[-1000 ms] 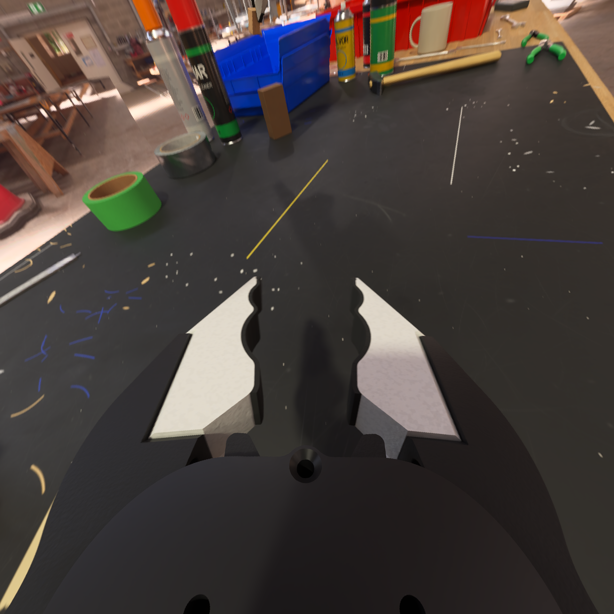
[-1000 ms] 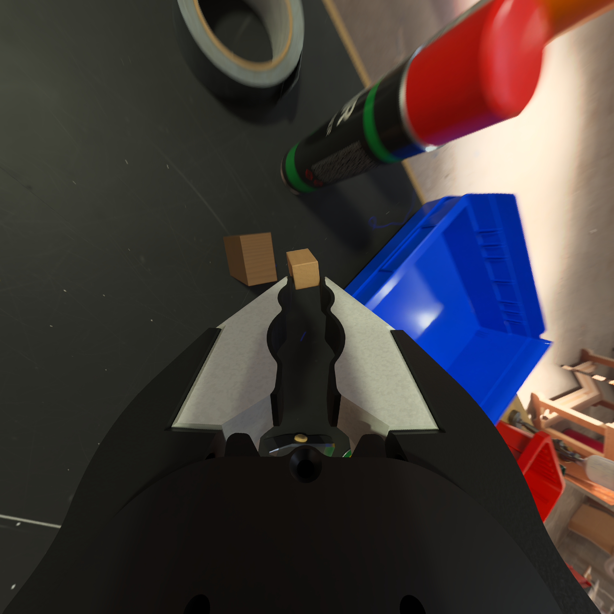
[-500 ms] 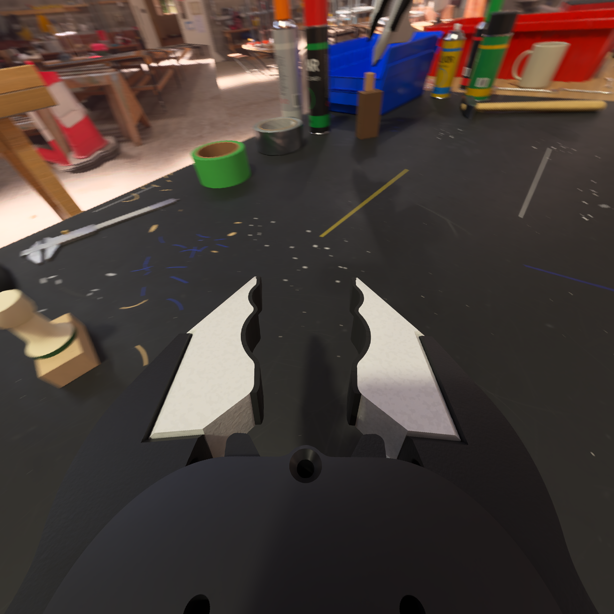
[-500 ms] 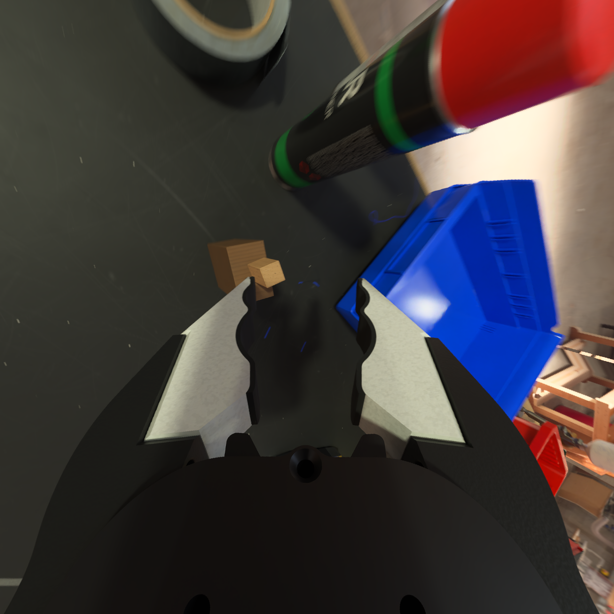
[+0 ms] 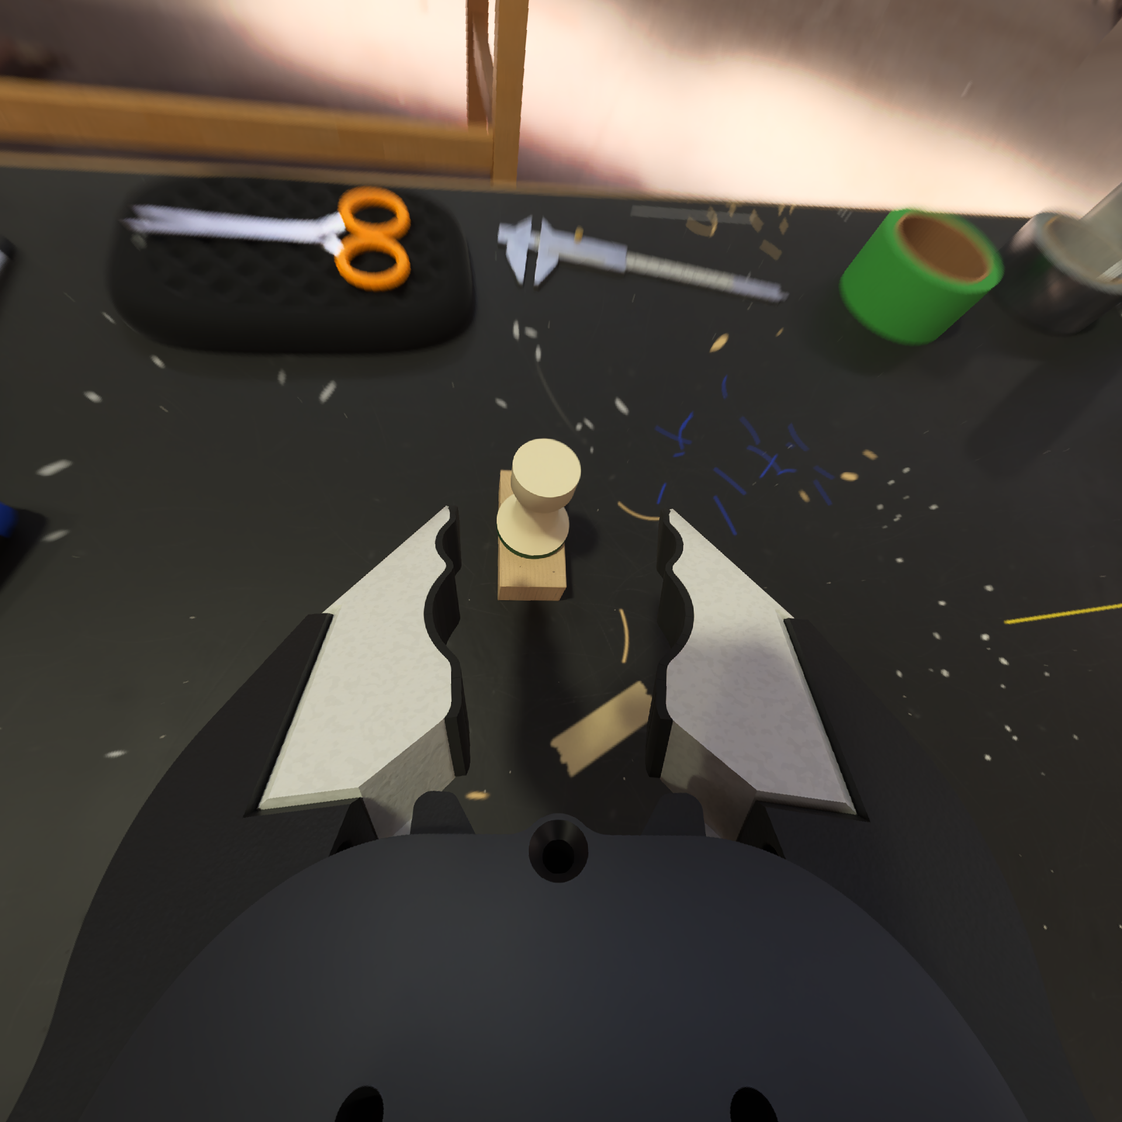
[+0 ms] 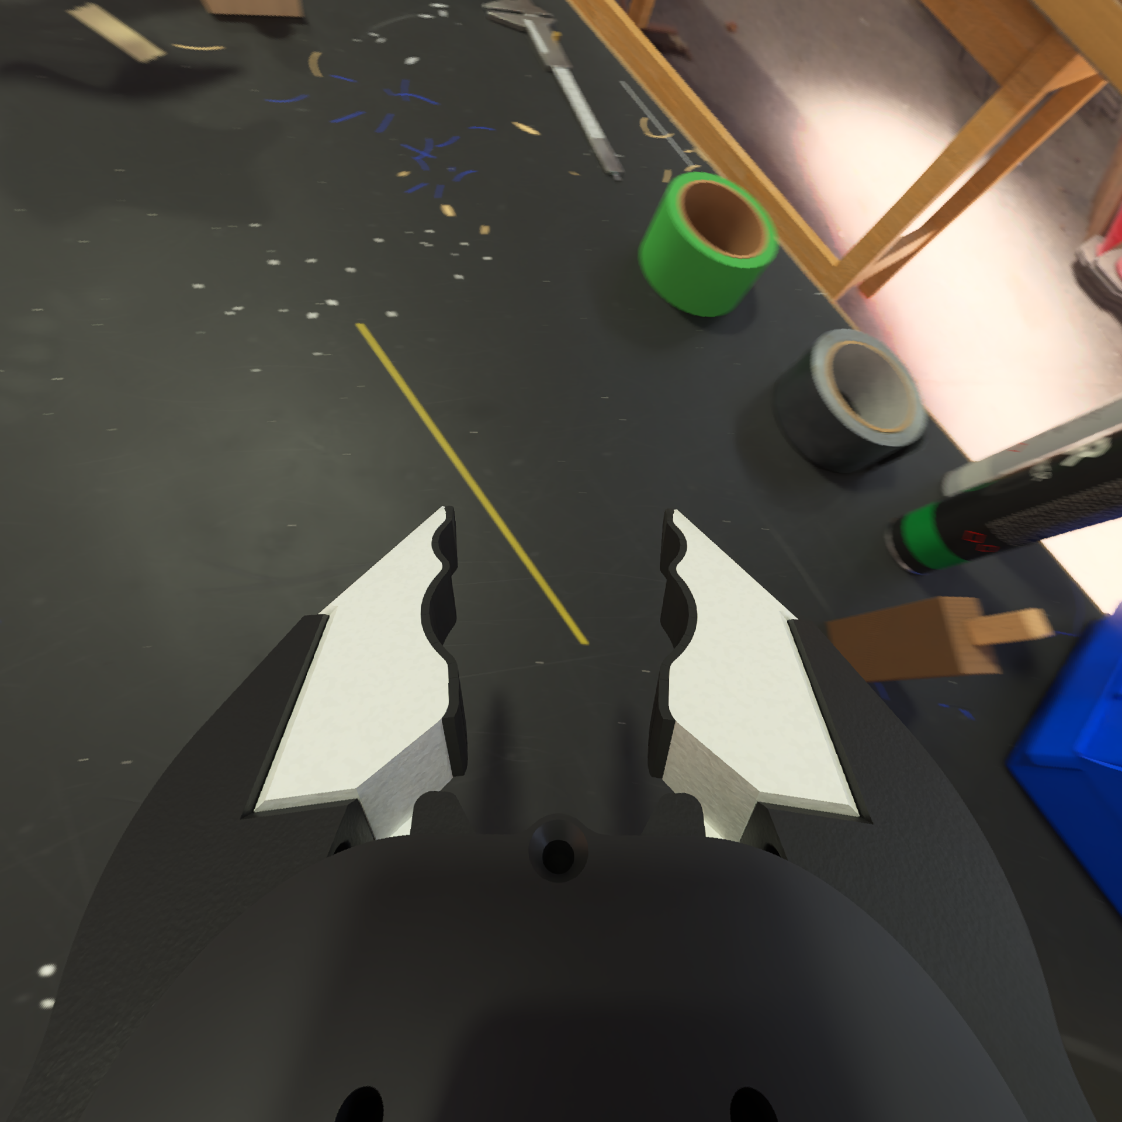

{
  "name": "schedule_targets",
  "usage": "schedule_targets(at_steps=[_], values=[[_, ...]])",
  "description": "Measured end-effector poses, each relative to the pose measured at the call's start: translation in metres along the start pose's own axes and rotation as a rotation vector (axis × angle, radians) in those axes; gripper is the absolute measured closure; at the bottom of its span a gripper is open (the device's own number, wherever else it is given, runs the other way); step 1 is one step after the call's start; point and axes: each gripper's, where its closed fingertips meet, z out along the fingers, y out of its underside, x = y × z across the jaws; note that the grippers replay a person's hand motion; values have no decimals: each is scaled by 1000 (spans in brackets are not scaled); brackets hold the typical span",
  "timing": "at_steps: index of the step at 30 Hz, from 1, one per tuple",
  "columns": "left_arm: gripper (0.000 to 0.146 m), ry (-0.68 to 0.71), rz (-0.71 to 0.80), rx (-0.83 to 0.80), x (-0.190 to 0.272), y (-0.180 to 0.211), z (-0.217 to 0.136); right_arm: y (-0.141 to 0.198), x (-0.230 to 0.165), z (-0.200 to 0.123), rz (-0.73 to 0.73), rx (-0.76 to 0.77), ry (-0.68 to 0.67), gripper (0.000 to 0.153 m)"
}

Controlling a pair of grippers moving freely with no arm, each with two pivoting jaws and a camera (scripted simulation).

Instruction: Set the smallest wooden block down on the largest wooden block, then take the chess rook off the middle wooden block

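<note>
In the left wrist view a cream chess rook [image 5: 542, 499] stands on the middle wooden block [image 5: 532, 567] on the black table. My left gripper [image 5: 558, 522] is open and empty, above and just short of the rook, which lies in line with the gap between the fingers. In the right wrist view the smallest wooden block [image 6: 1013, 625] rests on the largest wooden block [image 6: 911, 637] at the right edge. My right gripper [image 6: 557, 519] is open and empty, over the bare table to the left of that stack.
Orange-handled scissors [image 5: 340, 240] lie on a black pad [image 5: 291, 309]; a caliper [image 5: 631, 258], green tape roll [image 5: 920, 276] [image 6: 707, 243], grey tape roll [image 6: 850, 401], a black-and-green can [image 6: 1008, 522] and a blue bin [image 6: 1074, 759] stand near the table's edge. A tape scrap [image 5: 601, 725] lies between my left fingers.
My right gripper opened, left the small block on the large block and swung away from the stack. My left gripper turned toward the rook, now centred ahead of its fingers.
</note>
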Motion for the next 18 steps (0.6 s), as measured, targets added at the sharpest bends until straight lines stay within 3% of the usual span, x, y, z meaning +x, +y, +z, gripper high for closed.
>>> schedule_targets(at_steps=[5, 8, 9, 13, 18], values=[[83, -24, -73, -199, -6, 18, 55, 12, -49, 7, 2, -7, -29, 80], [113, -11, -74, -228, -4, 22, 67, 20, -60, 9, 24, -28, -31, 79], [113, -31, -47, -205, -5, 20, 67, 21, -63, 10, 38, -22, -34, 80], [113, -94, 63, -17, -3, 0, 45, 19, -71, 15, 108, 23, -55, 81], [113, -122, 279, 191, 19, -38, -11, -6, -85, 31, 198, 123, -139, 82]])
